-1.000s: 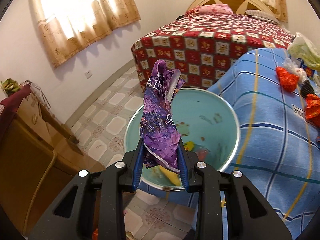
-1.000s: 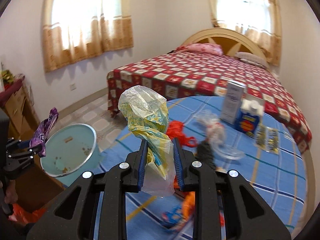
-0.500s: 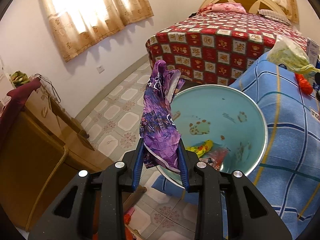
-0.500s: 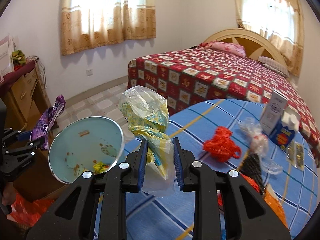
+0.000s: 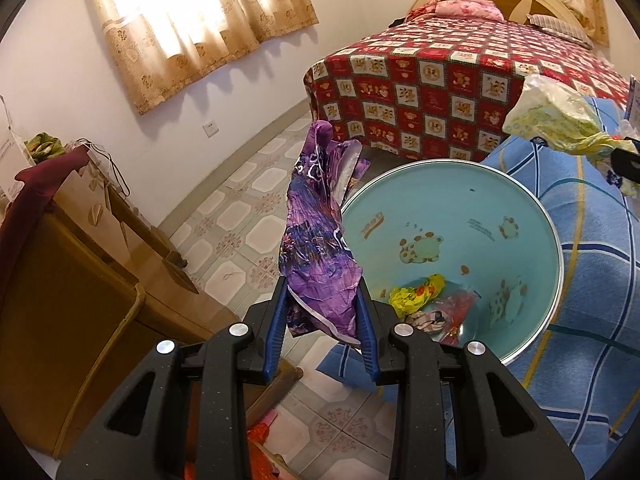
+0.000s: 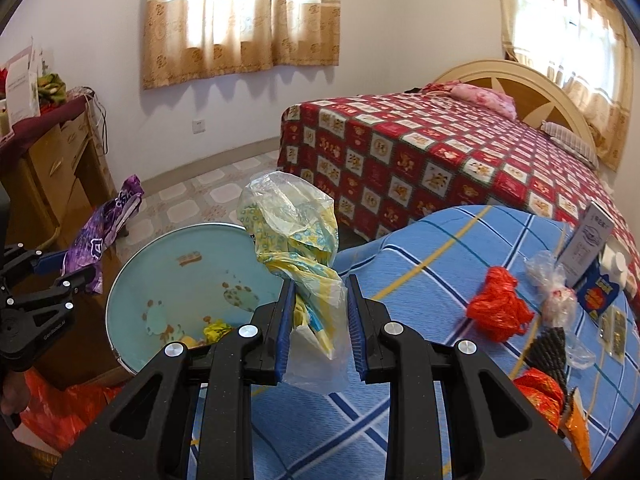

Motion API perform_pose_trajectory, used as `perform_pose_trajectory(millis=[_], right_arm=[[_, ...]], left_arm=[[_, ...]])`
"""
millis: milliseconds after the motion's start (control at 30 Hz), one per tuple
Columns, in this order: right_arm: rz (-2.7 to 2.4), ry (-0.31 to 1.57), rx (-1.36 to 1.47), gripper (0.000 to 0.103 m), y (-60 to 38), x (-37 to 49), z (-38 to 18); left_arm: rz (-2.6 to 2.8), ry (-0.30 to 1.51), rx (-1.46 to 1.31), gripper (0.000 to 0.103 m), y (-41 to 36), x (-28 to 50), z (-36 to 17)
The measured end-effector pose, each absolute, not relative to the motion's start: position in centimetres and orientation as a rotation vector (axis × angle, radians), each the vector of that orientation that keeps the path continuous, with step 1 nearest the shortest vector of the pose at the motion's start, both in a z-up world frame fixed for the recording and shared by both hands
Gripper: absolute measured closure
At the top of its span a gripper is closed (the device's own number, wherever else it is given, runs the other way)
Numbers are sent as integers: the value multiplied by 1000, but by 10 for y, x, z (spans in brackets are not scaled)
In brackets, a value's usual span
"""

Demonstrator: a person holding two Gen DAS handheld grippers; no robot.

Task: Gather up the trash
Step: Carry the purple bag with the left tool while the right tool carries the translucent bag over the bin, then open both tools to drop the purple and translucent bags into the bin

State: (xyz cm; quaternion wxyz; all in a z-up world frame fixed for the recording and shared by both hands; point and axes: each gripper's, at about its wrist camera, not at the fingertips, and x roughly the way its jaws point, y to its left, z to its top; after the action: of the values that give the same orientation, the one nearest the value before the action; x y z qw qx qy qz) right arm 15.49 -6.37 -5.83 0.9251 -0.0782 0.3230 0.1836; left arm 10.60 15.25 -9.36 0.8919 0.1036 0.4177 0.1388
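Purple wrapper point(image 5: 318, 240) stands pinched in the left gripper point(image 5: 323, 314), left of the bin point(image 5: 554, 240). Right gripper point(image 6: 318, 322) pinches a yellow bag point(image 6: 294, 236) above the blue-checked table point(image 6: 432, 248); a bed point(image 6: 420, 148) lies far.

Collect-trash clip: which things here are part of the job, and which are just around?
Part of the job:
- purple wrapper, gripped by left gripper
- yellow plastic bag, gripped by right gripper
- blue bin
- red bag lying on the blue tablecloth

Just around:
- bed
- wooden dresser
- curtains

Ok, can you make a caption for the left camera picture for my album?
Left tool pinching a purple wrapper beside the blue bin, which already holds some trash.
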Motion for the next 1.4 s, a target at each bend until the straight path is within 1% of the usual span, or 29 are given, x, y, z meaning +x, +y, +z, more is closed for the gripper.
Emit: perform_pose_trajectory(millis=[1267,1300,1333,1367,1400], right_arm=[[436,679,-203,76,-37,153,-67],[444,682,-202,76,-36,154,-67],[450,683,-201,75,-35,154,-67],[461,685,-198,71,-34,154,-68],[474,689,-193,65,-34,155,-69]], left_arm=[[277,880,205,69,150,109,-100],[272,879,204,69,149,109,-101],[266,878,199,66,148,108,-100],[257,874,196,64,145,108,-99],[255,869,197,59,144,107,-97]])
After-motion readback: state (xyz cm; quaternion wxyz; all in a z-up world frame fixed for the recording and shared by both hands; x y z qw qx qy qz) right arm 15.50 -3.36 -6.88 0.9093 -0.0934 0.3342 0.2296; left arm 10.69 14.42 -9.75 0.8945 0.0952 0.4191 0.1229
